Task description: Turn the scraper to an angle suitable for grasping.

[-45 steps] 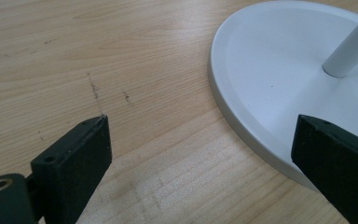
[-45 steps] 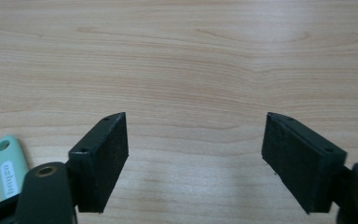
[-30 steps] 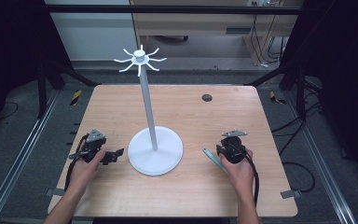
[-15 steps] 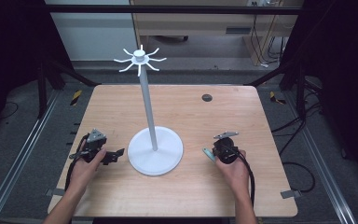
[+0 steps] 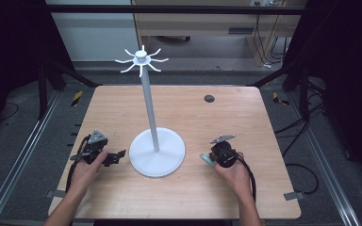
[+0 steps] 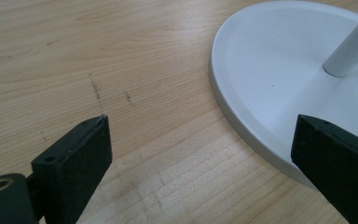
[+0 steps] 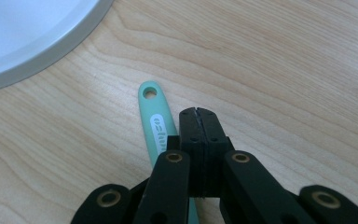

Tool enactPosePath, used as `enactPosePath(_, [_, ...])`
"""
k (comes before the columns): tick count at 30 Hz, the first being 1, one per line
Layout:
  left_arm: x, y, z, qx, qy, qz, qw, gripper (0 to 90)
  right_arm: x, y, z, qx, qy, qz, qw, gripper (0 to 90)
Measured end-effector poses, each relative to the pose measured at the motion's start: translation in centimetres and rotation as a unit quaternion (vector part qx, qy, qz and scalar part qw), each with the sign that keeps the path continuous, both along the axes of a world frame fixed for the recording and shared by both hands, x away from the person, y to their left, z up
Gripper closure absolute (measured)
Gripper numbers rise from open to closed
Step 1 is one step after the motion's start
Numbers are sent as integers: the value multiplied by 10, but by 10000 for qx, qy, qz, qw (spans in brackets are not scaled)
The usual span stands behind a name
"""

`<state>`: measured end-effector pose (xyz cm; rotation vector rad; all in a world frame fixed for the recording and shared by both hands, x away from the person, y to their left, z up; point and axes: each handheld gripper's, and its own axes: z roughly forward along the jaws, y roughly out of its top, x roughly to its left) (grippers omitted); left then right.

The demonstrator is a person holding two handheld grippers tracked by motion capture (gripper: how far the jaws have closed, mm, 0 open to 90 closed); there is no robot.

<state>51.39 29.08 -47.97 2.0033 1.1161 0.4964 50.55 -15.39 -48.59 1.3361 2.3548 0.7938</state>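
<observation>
A light wooden worktop [image 5: 264,122] seen from above, with a tall white stand [image 5: 149,117] at its centre: a round base, a thin pole, and a crown of short hooks at the top. At about 8 o'clock from the base, the left hand-held gripper [image 5: 119,155] rests low over the wood, its jaws spread wide and bare, one jaw tip close to the base rim in the left gripper view. At about 4 o'clock from the base, the right hand-held gripper [image 5: 213,157] has just been closing; in the right gripper view its two black jaws are pressed flat together with nothing between them. The mint-green handle [image 7: 157,122], a slim plastic piece with a hanging hole at its far end and white lettering, lies flat on the worktop just left of the closed jaws and runs under the gripper body, pointing toward 11 o'clock at the base of the stand. The grip appears to have missed, with the jaws meeting beside the handle rather than around it. Lifting now would likely leave the handle behind, and pushing down or sideways could skid it toward the base, making it harder to pick up and hang.
</observation>
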Motion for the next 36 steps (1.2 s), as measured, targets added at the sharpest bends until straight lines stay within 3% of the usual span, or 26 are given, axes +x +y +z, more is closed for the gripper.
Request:
enactPosePath(5, [0, 0, 0, 2, 0, 4, 10000, 48, -4, 1, 13, -100, -116, 25, 9999, 895])
enactPosePath(15, [0, -1, -1, 17, 48, -28, 10000, 35, -8, 8, 37, -420, -45, 206, 9989, 822])
enactPosePath(23, [1, -1, -1, -35, 22, -32, 10000, 37, 0, 17, 44, -709, 337, 330, 9964, 729])
enactPosePath(36, [1, -1, -1, -43, 39, -54, 10000, 40, 9, 30, 47, -959, 615, 509, 9922, 639])
